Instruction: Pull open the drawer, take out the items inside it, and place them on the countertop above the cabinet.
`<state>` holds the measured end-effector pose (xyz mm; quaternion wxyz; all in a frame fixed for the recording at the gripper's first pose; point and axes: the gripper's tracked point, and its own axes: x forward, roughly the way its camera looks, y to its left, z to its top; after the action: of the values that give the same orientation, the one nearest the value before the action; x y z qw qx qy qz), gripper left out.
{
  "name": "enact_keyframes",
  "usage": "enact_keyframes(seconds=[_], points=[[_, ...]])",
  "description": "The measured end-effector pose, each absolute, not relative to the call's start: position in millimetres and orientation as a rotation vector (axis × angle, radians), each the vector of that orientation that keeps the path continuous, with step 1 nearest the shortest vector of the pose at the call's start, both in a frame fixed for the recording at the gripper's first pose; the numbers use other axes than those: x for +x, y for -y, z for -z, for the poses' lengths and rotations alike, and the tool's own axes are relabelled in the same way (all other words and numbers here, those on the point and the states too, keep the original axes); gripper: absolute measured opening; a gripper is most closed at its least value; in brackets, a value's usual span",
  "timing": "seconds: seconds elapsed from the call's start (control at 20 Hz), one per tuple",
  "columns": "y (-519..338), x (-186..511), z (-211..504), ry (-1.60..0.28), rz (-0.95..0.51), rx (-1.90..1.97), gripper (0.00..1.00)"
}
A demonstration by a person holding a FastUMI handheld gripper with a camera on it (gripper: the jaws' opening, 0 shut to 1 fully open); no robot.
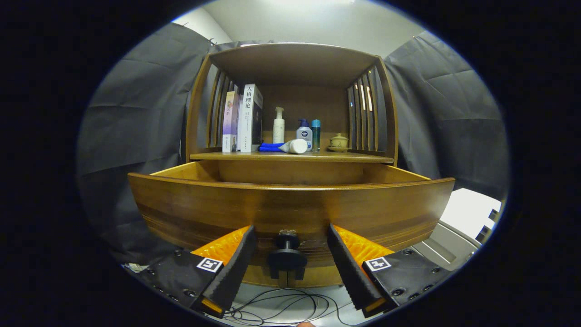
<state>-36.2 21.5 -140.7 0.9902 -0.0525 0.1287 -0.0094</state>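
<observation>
The wide brown wooden drawer [290, 204] stands pulled out of the cabinet under the table [290, 156], long axis crosswise, front facing the tongs [290, 252], spread wide around its small dark knob [287, 258], gripping nothing

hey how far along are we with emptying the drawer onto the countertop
Done: the drawer is pulled out from the cabinet. In hand: nothing; the tongs are open, one finger on each side of the drawer knob, not pressing it. On the countertop sit books, bottles, a white tube on a blue cloth and a small lidded pot; whether any came from the drawer isn't clear. Left: the drawer's inside is hidden behind its front, so check it and lift out whatever remains.
</observation>
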Motion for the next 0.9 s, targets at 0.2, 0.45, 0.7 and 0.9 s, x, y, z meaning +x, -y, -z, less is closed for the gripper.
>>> enact_keyframes(seconds=[0.2, 0.45, 0.7, 0.9], points=[[-21, -31, 141, -0.242, 0.013, -0.105, 0.98], [-18, -11, 141, -0.245, 0.003, -0.1, 0.98], [-22, 21, 140, -0.254, 0.017, -0.093, 0.98], [-27, 46, 144, -0.288, 0.029, -0.053, 0.98]])
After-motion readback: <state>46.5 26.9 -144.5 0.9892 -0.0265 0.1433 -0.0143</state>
